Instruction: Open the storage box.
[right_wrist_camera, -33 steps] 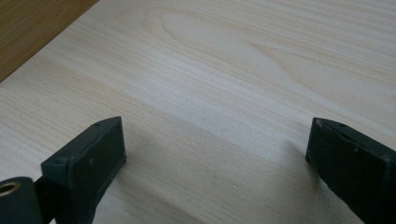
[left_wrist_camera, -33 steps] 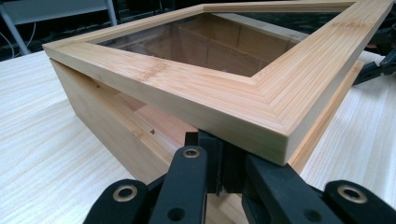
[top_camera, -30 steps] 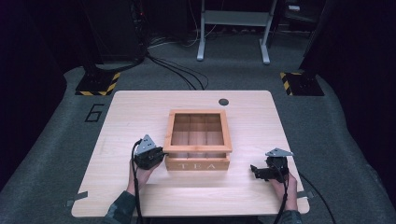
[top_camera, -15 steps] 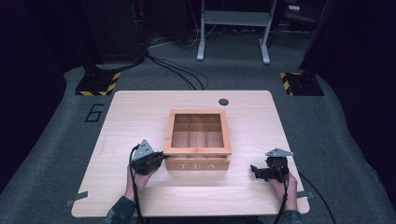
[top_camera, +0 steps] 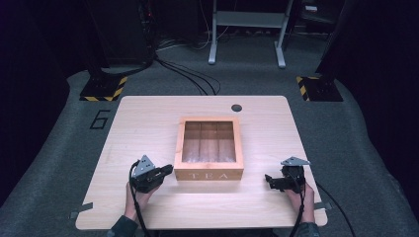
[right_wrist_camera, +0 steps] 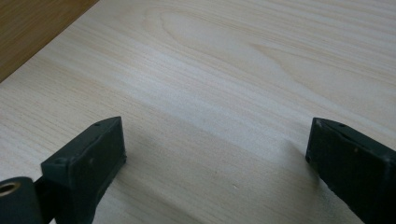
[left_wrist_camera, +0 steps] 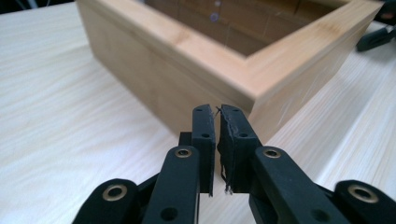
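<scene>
High view: a wooden box [top_camera: 209, 148] with "TEA" on its near side sits in the middle of the bench [top_camera: 148, 118]. The left tongs [top_camera: 167, 171] point at the box's near left corner, very close to it. In the left gripper view, these tongs [left_wrist_camera: 218, 114] are almost shut, with a thin gap and nothing inside; they have just been opening a tiny bit. The right tongs [top_camera: 269, 179] rest near the box's right side, apart from it. In the right gripper view, they stand wide open over bare wood, holding nothing.
</scene>
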The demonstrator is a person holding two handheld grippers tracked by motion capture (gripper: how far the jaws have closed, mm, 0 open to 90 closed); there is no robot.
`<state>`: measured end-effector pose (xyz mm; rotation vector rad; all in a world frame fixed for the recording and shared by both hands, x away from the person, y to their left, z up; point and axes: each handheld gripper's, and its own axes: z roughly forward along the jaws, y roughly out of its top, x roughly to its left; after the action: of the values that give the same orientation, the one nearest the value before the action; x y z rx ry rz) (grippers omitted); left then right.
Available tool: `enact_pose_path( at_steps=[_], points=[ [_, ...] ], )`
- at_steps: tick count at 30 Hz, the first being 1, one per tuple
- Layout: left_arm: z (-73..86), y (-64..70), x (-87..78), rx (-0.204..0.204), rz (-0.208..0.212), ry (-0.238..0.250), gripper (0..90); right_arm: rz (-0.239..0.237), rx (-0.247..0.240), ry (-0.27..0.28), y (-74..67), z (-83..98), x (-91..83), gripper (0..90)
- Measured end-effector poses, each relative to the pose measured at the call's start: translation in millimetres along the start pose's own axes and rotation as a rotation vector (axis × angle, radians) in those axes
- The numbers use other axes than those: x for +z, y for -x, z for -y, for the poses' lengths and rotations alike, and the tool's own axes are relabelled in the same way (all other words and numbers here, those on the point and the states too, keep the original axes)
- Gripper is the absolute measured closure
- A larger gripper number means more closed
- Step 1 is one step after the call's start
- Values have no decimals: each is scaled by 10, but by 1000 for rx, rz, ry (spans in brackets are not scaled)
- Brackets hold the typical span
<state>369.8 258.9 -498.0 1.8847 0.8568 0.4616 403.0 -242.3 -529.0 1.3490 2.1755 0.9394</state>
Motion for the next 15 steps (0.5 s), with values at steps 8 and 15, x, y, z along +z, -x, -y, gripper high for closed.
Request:
enact_pose_path(
  at_steps=[8,15],
  points=[
    [178,-54,-158,-28,-48,-62,704,0,0,0,0,0,0,42],
    [294,-187,-287,-101,-104,-164,400,0,0,0,0,-1,0,42]
  ],
)
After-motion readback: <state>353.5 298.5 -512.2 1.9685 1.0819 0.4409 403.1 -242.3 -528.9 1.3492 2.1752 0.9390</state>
